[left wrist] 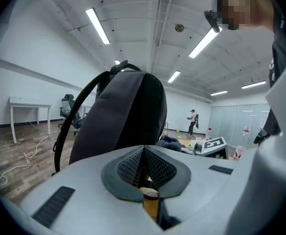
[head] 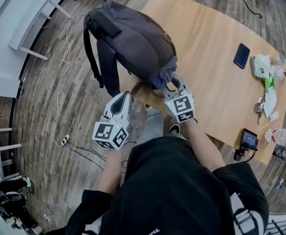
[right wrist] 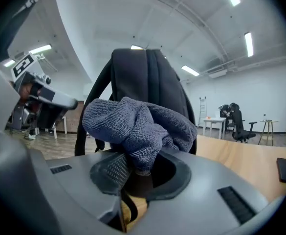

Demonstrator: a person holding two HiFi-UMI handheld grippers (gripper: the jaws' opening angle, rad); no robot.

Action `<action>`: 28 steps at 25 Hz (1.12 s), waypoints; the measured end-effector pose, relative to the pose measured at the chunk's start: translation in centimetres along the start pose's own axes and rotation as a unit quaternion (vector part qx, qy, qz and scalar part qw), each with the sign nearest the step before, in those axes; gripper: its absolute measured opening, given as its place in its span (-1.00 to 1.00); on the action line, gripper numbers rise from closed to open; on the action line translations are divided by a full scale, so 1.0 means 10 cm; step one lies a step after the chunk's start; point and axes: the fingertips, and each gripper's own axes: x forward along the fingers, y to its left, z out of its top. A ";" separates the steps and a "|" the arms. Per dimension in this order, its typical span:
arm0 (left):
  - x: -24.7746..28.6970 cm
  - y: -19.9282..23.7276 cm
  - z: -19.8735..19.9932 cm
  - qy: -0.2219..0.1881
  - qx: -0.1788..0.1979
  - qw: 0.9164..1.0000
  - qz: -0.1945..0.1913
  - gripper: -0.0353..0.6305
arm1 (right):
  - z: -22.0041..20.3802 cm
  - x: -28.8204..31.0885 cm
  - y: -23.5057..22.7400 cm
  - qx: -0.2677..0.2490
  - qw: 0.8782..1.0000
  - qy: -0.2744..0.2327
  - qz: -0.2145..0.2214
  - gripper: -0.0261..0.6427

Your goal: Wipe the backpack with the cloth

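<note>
Wooden table (head: 211,48) on plank floor (head: 45,116); backpack (head: 133,43) at edge.

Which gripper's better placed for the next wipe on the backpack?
Right. The right gripper is shut on the cloth, close to the backpack; the left gripper is shut with nothing in it.

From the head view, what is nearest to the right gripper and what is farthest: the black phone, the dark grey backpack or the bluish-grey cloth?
1. Bluish-grey cloth: pinched in the right gripper itself.
2. Dark grey backpack: just behind the cloth, at the wooden table's left edge.
3. Black phone: far over on the table's right side.
</note>
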 end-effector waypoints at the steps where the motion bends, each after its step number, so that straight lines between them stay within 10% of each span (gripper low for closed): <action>1: -0.01 -0.01 -0.01 0.000 0.000 1.000 0.000 -0.84 | -0.14 0.01 0.04 -0.001 1.000 0.024 0.008 -0.67; 6: -0.04 0.01 -0.02 0.002 0.002 1.000 -0.001 -0.84 | -1.08 0.22 0.19 -0.034 0.981 0.184 0.053 -0.67; 14: -0.07 0.08 -0.04 0.002 -0.008 1.000 0.003 -0.84 | -1.48 0.29 -0.04 -0.003 0.957 0.281 0.069 -0.67; 28: 0.08 -0.02 0.00 -0.005 -0.019 1.000 -0.021 -0.84 | 1.01 -0.03 -0.53 -0.176 0.983 0.042 -0.036 -0.69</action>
